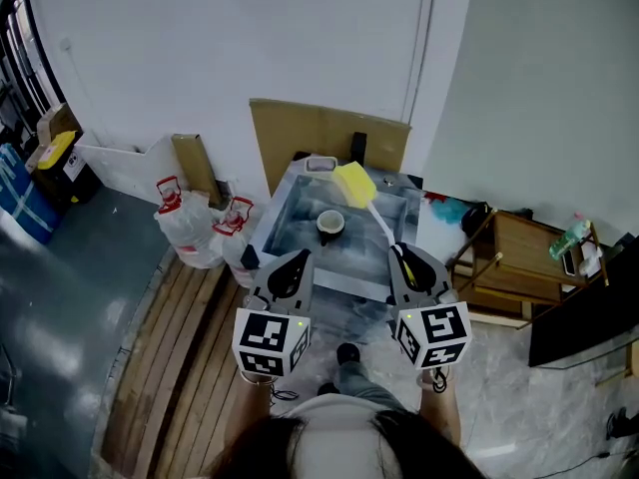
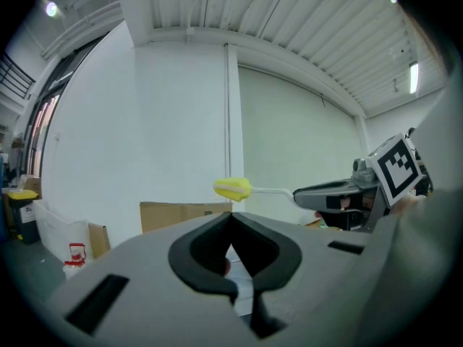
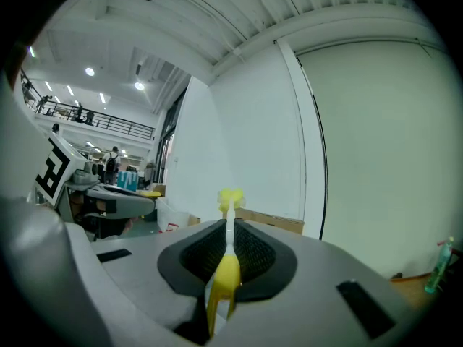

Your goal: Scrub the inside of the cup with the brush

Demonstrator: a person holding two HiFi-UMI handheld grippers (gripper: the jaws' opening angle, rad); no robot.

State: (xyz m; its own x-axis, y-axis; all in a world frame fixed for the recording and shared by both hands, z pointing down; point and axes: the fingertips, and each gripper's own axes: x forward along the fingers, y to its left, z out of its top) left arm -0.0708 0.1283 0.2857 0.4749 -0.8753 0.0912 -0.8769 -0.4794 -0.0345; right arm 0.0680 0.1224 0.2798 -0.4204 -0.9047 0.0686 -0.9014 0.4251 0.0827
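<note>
A dark cup [image 1: 329, 226] stands upright on the pale tabletop [image 1: 300, 203], beyond both grippers. My right gripper [image 1: 402, 258] is shut on the handle of the brush; its white stem runs up to a yellow sponge head [image 1: 354, 185] that hangs over the table just right of the cup. In the right gripper view the yellow handle [image 3: 226, 280] sits clamped between the jaws of the right gripper [image 3: 230, 226], with the head [image 3: 230, 199] ahead. My left gripper [image 1: 297, 258] is shut and empty, short of the cup. The left gripper view shows the closed left gripper [image 2: 231, 219] and the brush head [image 2: 233, 189].
A cardboard sheet [image 1: 329, 133] leans on the wall behind the table. White bags with red print [image 1: 190, 230] stand at its left, over wooden slats [image 1: 170, 347]. A wooden side table [image 1: 519, 257] with a green bottle [image 1: 569, 238] stands to the right.
</note>
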